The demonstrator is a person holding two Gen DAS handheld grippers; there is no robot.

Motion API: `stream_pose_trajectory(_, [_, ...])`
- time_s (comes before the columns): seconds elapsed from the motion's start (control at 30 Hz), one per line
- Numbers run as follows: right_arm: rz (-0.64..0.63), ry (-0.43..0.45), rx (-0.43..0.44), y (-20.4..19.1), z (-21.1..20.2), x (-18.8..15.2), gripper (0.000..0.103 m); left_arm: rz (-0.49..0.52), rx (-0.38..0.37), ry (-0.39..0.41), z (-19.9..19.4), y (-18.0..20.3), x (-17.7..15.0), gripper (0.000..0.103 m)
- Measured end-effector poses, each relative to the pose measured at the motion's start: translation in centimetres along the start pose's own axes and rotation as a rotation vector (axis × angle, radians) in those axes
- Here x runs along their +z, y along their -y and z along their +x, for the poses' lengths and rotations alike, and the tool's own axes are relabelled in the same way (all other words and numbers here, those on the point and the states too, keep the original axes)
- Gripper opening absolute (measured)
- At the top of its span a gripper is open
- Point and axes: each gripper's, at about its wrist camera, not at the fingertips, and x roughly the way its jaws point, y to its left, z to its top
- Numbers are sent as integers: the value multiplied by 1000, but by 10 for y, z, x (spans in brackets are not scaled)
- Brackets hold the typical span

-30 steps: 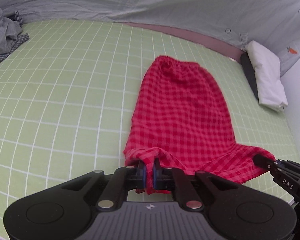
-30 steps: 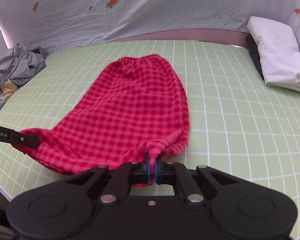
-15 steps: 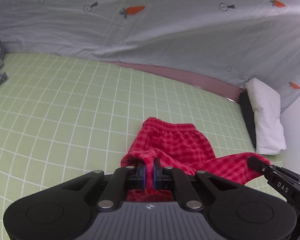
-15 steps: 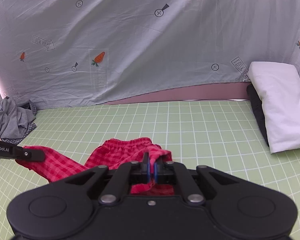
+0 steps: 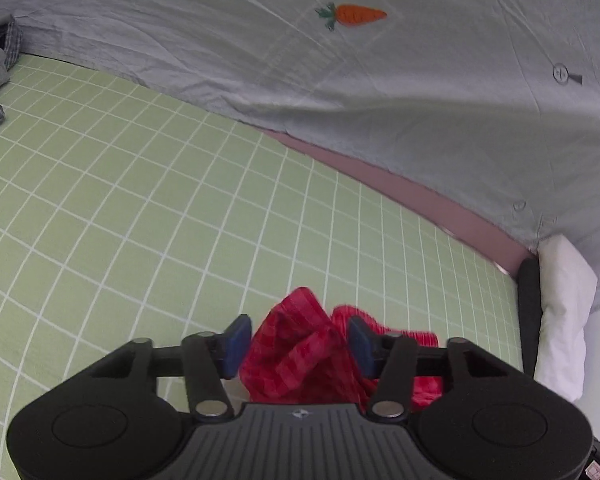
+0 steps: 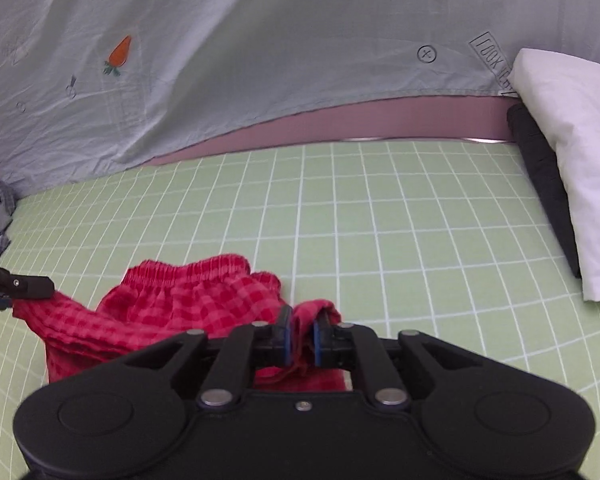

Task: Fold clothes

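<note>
A light green bed sheet with a white grid (image 6: 380, 208) lies beneath a grey carrot-print cloth backdrop (image 5: 340, 60); a white pillow (image 6: 572, 152) rests on a black cushion (image 6: 540, 176).

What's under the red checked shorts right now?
The red checked shorts lie bunched on the green grid sheet, which shows all around them. Whatever is directly beneath the folded layers is covered by the fabric.

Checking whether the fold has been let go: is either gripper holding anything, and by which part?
Nothing is clamped. The left gripper and the right gripper both stand open, with the red checked shorts bunched loosely between their fingers.
</note>
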Motion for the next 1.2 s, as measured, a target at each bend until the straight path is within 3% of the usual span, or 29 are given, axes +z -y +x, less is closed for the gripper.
stream_pose_trajectory(0.07, [11,41,-31,3,-3,5,39,-30,15,31,-6,-6,3,72])
stream_pose_trajectory(0.13, [8,60,-58,5,-7,3,44,-53,35,24,-8,-13,1,77])
stream_pose_trajectory(0.27, [33,27,-71,12,-8,-11,55,-31,81,-56,1,-20,-18,77])
stream_pose_trajectory(0.4, [67,0,-64,15,-12,-26,57,-8,103,-123,10,-20,-41,77])
stream_pose_trajectory(0.53, [122,32,-93,20,-23,-29,61,30,113,-156,18,-11,-55,77])
stream_pose_trajectory(0.9, [138,10,-150,30,-29,-39,69,77,134,-174,24,1,-64,78])
stream_pose_trajectory(1.2, [-59,-92,-76,-4,9,-39,77,99,155,-191,34,4,-60,78])
